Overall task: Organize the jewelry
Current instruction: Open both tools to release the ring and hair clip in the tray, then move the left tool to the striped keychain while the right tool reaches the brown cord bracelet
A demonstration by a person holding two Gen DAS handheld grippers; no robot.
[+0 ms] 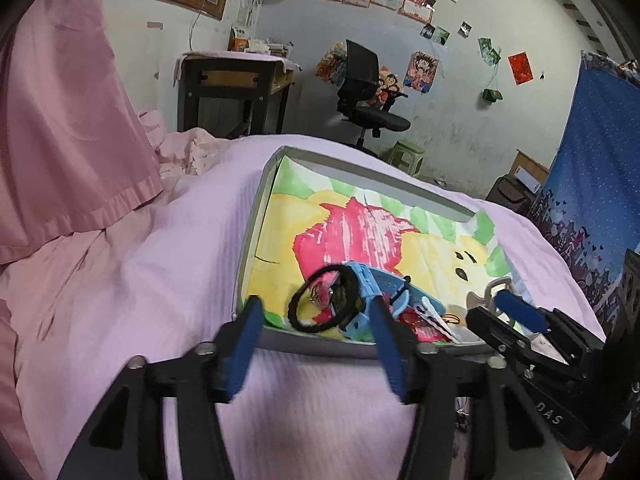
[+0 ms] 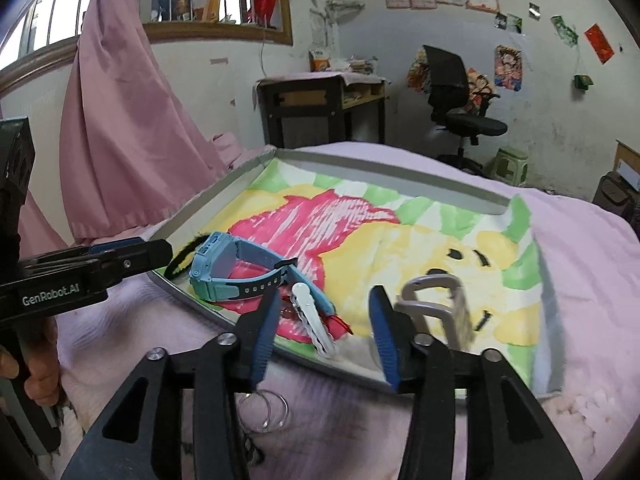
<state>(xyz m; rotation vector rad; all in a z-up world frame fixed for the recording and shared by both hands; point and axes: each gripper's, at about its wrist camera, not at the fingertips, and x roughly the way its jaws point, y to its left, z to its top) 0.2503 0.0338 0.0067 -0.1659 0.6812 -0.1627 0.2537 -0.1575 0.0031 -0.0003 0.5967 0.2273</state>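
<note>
A shallow grey tray (image 1: 249,240) (image 2: 380,168) lined with a bright painted drawing lies on the bed. At its near edge sit a light blue watch (image 1: 370,290) (image 2: 230,272), a white hair clip (image 1: 434,316) (image 2: 314,322) and a black hair tie (image 1: 320,304) (image 2: 180,260). My left gripper (image 1: 314,304) (image 2: 160,248) is open; the tie stands tilted and blurred between its fingers, untouched by the pads. My right gripper (image 2: 326,296) (image 1: 490,306) is open over the white clip. A blurred grey claw clip (image 2: 436,308) (image 1: 496,286) sits just outside its right finger.
Two clear hoop rings (image 2: 266,408) lie on the lilac bedspread (image 1: 160,264) below the right gripper. A pink curtain (image 1: 68,120) hangs at the left. A hand (image 2: 36,376) holds the left gripper's handle. A desk (image 1: 236,88) and an office chair (image 1: 368,96) stand beyond the bed.
</note>
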